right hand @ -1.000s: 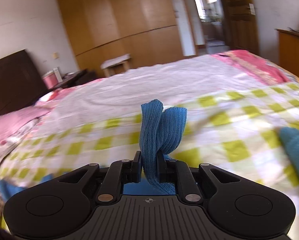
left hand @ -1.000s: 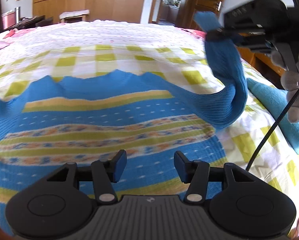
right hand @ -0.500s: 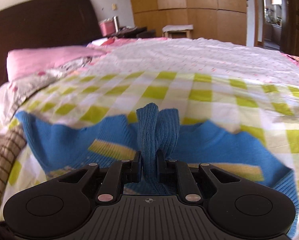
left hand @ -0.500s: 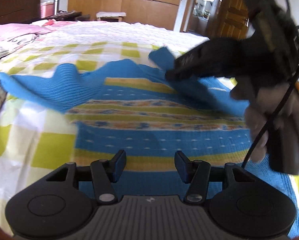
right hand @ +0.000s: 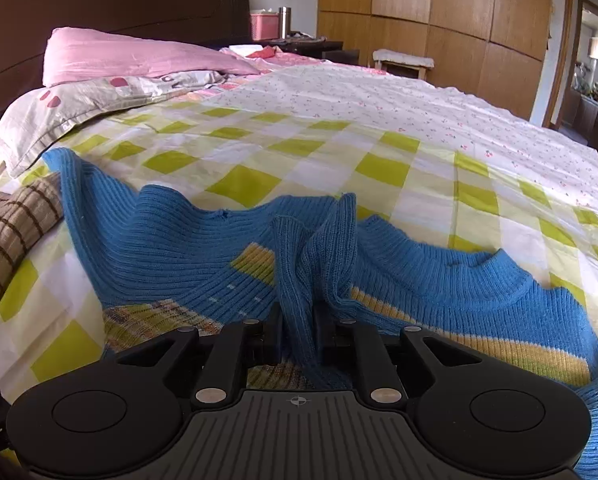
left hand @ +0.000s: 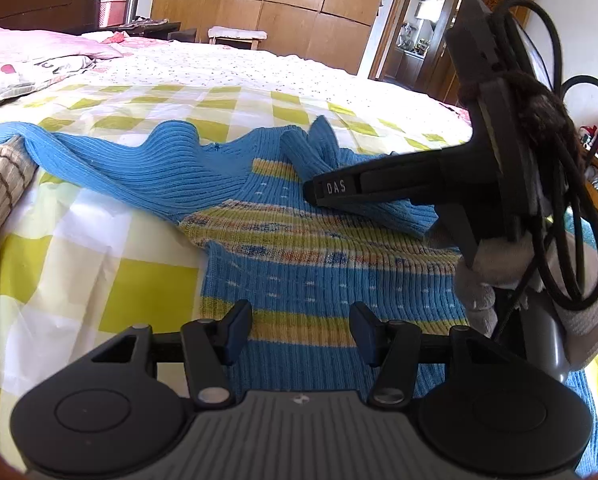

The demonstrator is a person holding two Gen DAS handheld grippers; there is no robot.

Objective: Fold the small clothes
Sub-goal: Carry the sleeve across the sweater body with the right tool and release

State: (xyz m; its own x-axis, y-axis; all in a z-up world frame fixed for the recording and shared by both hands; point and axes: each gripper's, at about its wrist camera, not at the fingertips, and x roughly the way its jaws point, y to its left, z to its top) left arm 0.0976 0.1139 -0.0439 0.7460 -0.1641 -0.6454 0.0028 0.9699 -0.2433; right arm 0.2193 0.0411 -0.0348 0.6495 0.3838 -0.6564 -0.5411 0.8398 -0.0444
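Observation:
A blue knit sweater [left hand: 299, 264] with yellow and patterned stripes lies flat on the checked bedsheet [left hand: 139, 296]. Its right sleeve [right hand: 299, 276] is folded across the chest, and its cuff stands bunched between the pads of my right gripper [right hand: 297, 320]. Those jaws are opening while the cuff still fills the gap. In the left wrist view the right gripper [left hand: 313, 192] rests low on the chest stripes, held by a gloved hand [left hand: 579, 320]. My left gripper [left hand: 301, 328] hovers open over the sweater's lower part, with nothing between its fingers. The other sleeve [right hand: 99, 208] stretches out to the left.
A brown striped garment [right hand: 11, 224] lies at the left edge of the bed, touching the outstretched sleeve. A pink pillow [right hand: 131, 52] and a dark headboard are at the far left. A black cable [left hand: 579, 200] hangs by the right gripper. Wooden wardrobes stand beyond the bed.
The right gripper has carried the sleeve from up in the air down and leftward onto the sweater's chest. The left gripper has shifted sideways along the sweater, still open.

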